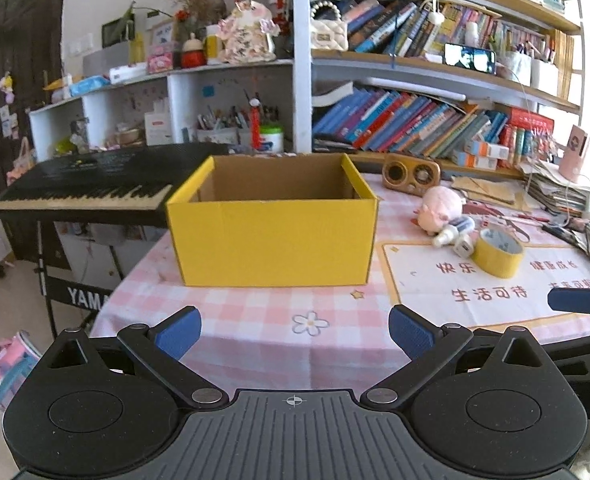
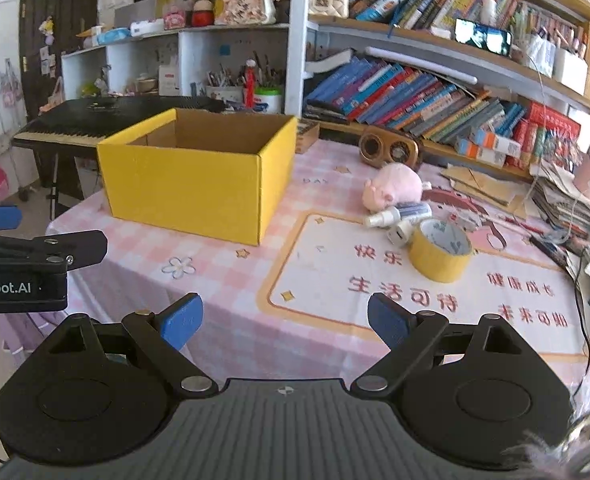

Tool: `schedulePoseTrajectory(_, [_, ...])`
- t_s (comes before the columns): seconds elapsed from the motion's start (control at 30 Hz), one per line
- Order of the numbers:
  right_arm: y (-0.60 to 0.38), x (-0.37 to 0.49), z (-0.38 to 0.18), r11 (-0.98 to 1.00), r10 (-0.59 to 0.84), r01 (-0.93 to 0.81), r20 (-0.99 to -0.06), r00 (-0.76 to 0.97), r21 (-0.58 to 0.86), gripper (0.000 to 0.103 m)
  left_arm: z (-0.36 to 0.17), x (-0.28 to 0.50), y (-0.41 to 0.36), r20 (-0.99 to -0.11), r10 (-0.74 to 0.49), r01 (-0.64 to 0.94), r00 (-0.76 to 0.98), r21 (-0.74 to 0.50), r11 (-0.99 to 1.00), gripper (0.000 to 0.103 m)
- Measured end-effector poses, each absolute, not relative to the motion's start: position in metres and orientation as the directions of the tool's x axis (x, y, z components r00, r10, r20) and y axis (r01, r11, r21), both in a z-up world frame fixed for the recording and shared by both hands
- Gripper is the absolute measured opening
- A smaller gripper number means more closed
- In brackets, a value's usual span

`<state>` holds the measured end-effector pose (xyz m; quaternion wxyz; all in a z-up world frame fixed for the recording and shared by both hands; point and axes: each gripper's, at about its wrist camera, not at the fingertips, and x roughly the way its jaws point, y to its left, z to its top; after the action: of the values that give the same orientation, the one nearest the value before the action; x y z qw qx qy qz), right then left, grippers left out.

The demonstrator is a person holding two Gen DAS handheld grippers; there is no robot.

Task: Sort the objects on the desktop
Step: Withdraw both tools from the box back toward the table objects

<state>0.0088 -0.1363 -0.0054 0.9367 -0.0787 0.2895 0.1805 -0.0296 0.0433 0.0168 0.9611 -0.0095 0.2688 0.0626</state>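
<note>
- Right wrist view, nearest: right gripper (image 2: 285,322), jaws spread wide, nothing between the blue pads; held above the pink checked tablecloth (image 2: 215,304).
- Left gripper (image 1: 295,334): likewise released and empty, pointed at the box.
- Yellow tape roll (image 2: 441,254): at 1 o'clock from the right gripper, lying flat on the printed mat (image 2: 335,280). Likely the easiest first pick; judged best taken by one wall, one pad inside the core and one outside.
- White charger (image 2: 401,234) and small spray bottle (image 2: 387,216): just beyond the roll, touching or nearly so. Approach each from its free side to avoid nudging neighbours.
- Pink plush pig (image 2: 393,188): behind the bottle; soft, needs a deep bite.
- Yellow cardboard box (image 2: 191,188): at 11 o'clock, open-topped, interior mostly hidden; the probable destination. Clear the rim before releasing.
</note>
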Motion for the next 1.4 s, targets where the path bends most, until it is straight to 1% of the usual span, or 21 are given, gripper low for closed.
schedulePoseTrajectory(0.43, [-0.172, 0.021, -0.014, 0.968, 0.189, -0.251, -0.609, 0.770, -0.017, 0.092, 0.008, -0.010, 0.021, -0.572, 0.029, -0.033, 0.820, 0.003, 0.999, 0.102])
schedulePoseTrajectory(0.97, [-0.221, 0.057, -0.018, 0.979, 0.137, -0.203, -0.649, 0.749, -0.028, 0.092, -0.001, 0.037, -0.029, -0.620, -0.043, 0.039, 0.783, -0.020, 0.999, 0.102])
schedulePoseTrajectory(1.13, [-0.236, 0.073, -0.021, 0.984, 0.115, -0.175, -0.662, 0.741, -0.024, 0.092, -0.003, 0.053, -0.048, -0.627, -0.078, 0.089, 0.775, -0.015, 0.996, 0.102])
schedulePoseTrajectory(1.4, [-0.253, 0.098, -0.021, 0.986, 0.097, -0.161, -0.669, 0.737, -0.034, 0.092, -0.007, 0.082, -0.066, -0.639, -0.106, 0.110, 0.762, -0.034, 0.993, 0.102])
